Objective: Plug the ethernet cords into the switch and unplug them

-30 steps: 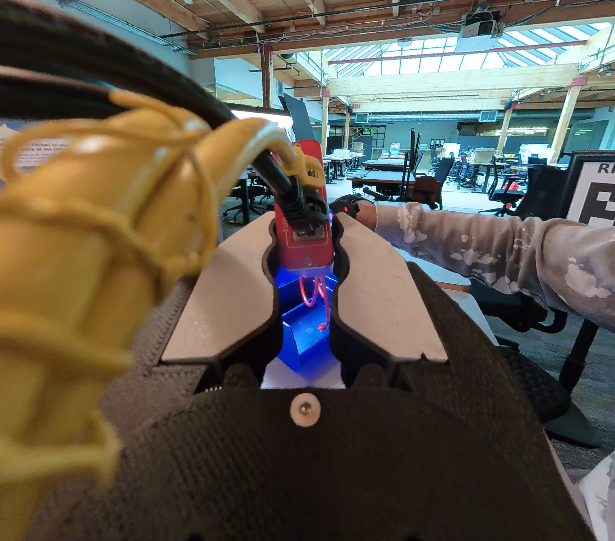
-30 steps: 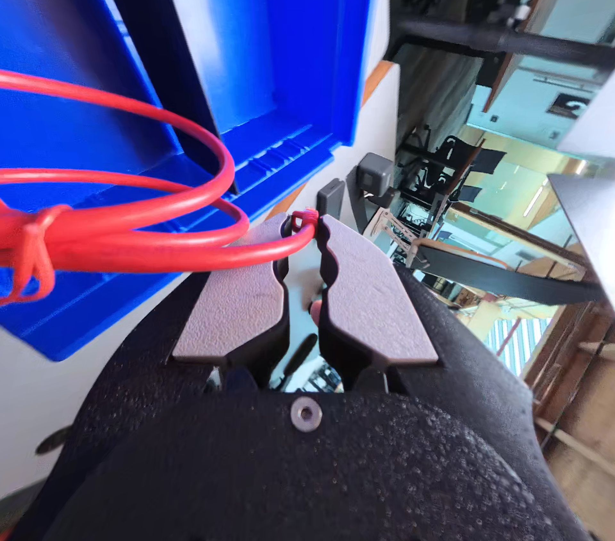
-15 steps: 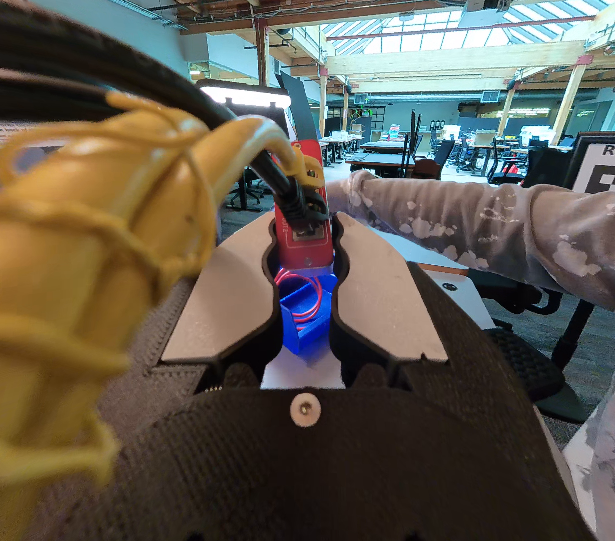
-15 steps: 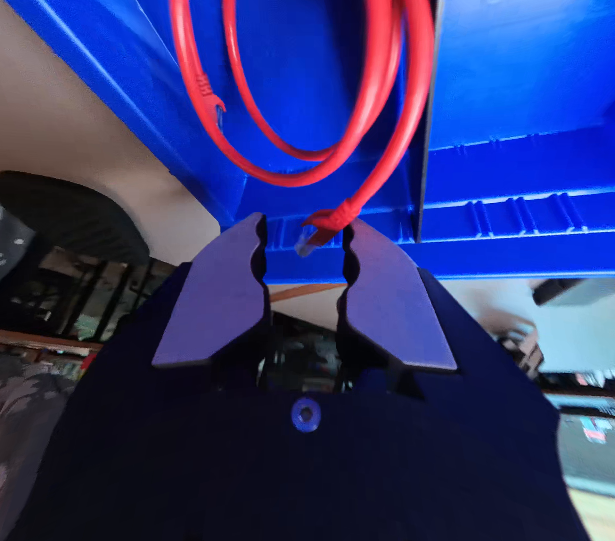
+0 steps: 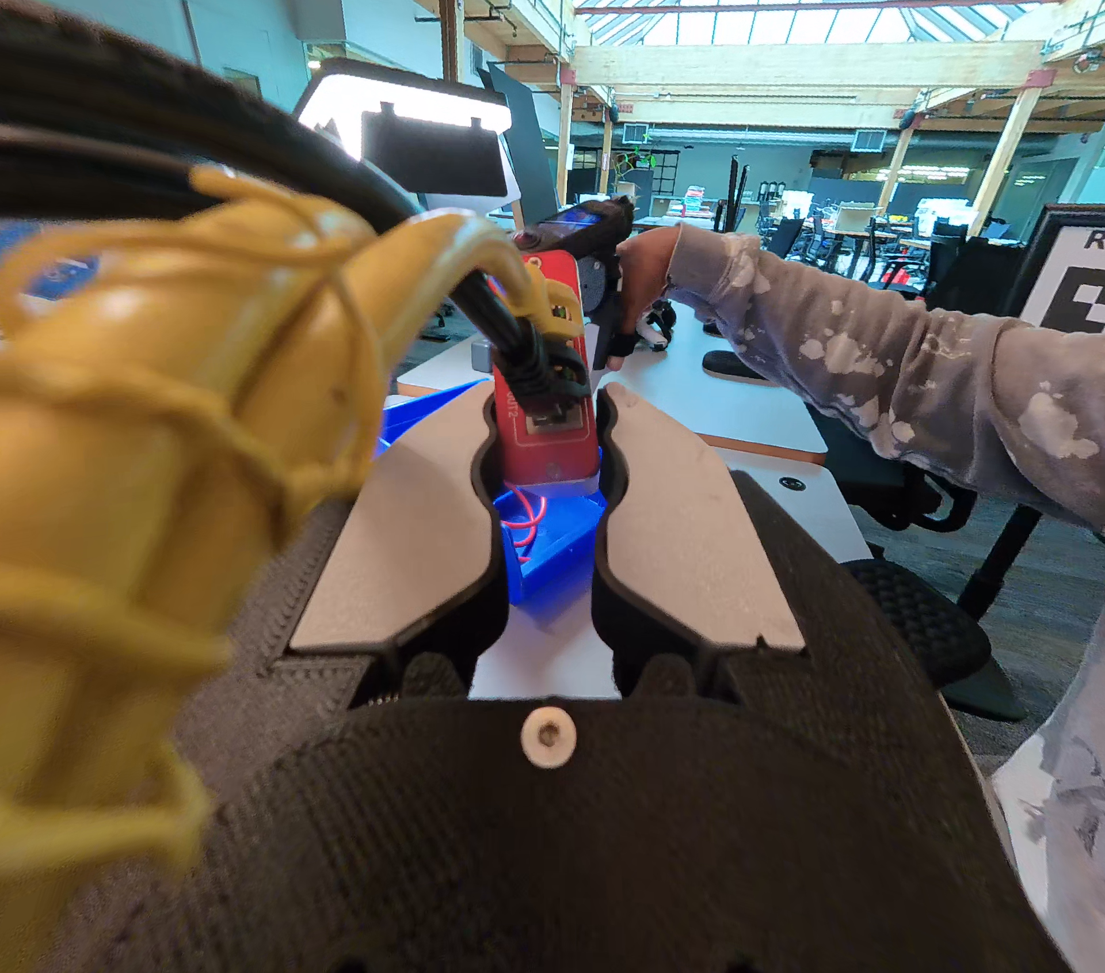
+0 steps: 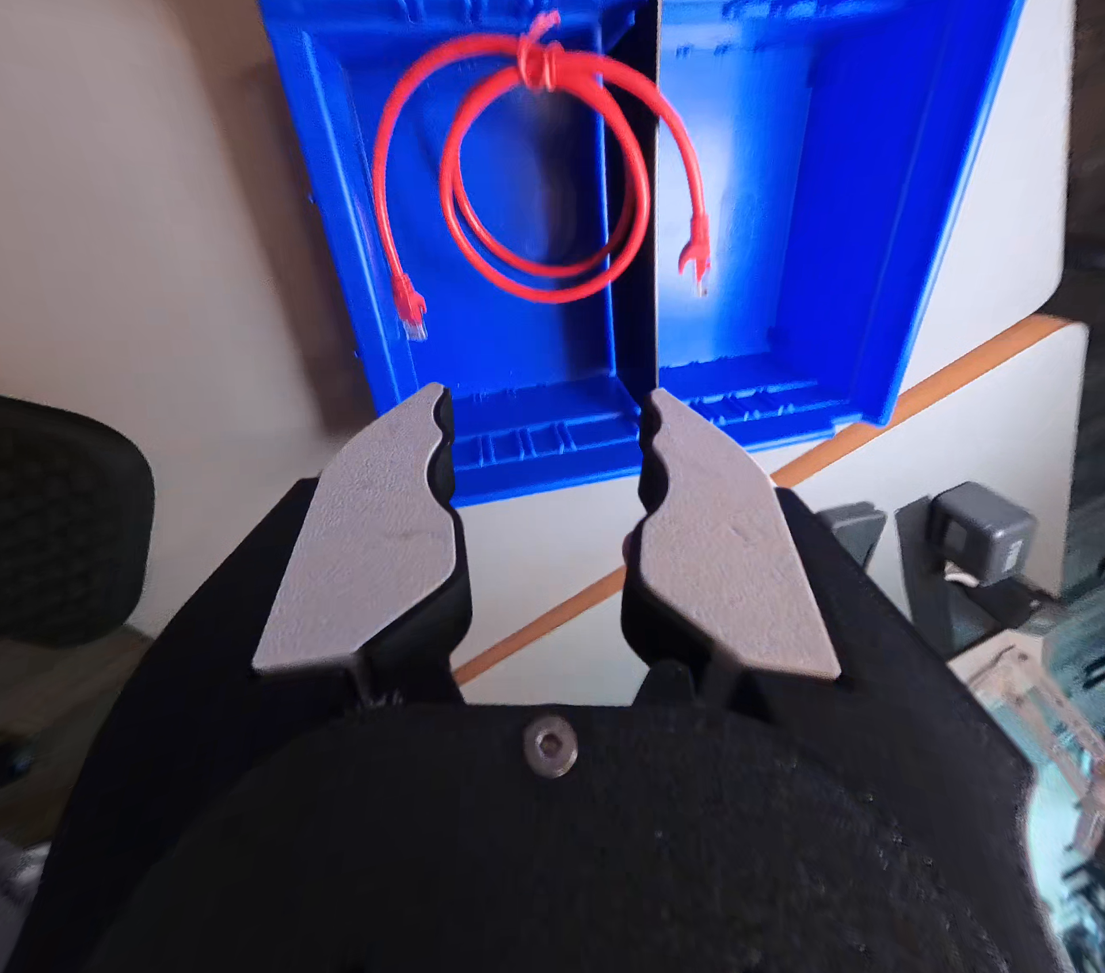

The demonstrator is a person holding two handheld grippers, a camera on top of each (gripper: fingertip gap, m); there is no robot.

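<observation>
1. The left claw [image 5: 545, 457] was seen closed on the lower end of a red switch [image 5: 547, 406], which was held upright between the two grey fingers [image 5: 412, 519].
2. A black cord [image 5: 526, 364] and a yellow cord [image 5: 538, 295] were plugged into the switch; one port below them was left free. Their bundled lengths, blurred, were draped over the left side of that view.
3. The right claw [image 6: 543, 427] was held wide open and empty, pointed down at a blue bin [image 6: 897, 166], its fingertips apart from everything.
4. In the left wrist view the right claw [image 5: 598, 286] was gripped by a hand [image 5: 643, 274] at the end of an outstretched arm in a mottled grey sleeve [image 5: 867, 358], reached across from the right.
5. A coiled red cord [image 6: 538, 178], tied at the top, was laid in the bin's left compartment; one plug was lying by the left wall, the other was hung over the black divider [image 6: 637, 226] into the right compartment.
6. The bin was set on a white tabletop [image 6: 179, 166] with an orange-brown edge; a small grey device [image 6: 980, 537] was seen beyond that edge.
7. A large open office was seen behind, with wooden ceiling beams [image 5: 777, 65], skylights, a lit panel lamp [image 5: 418, 125] and distant desks and chairs.
</observation>
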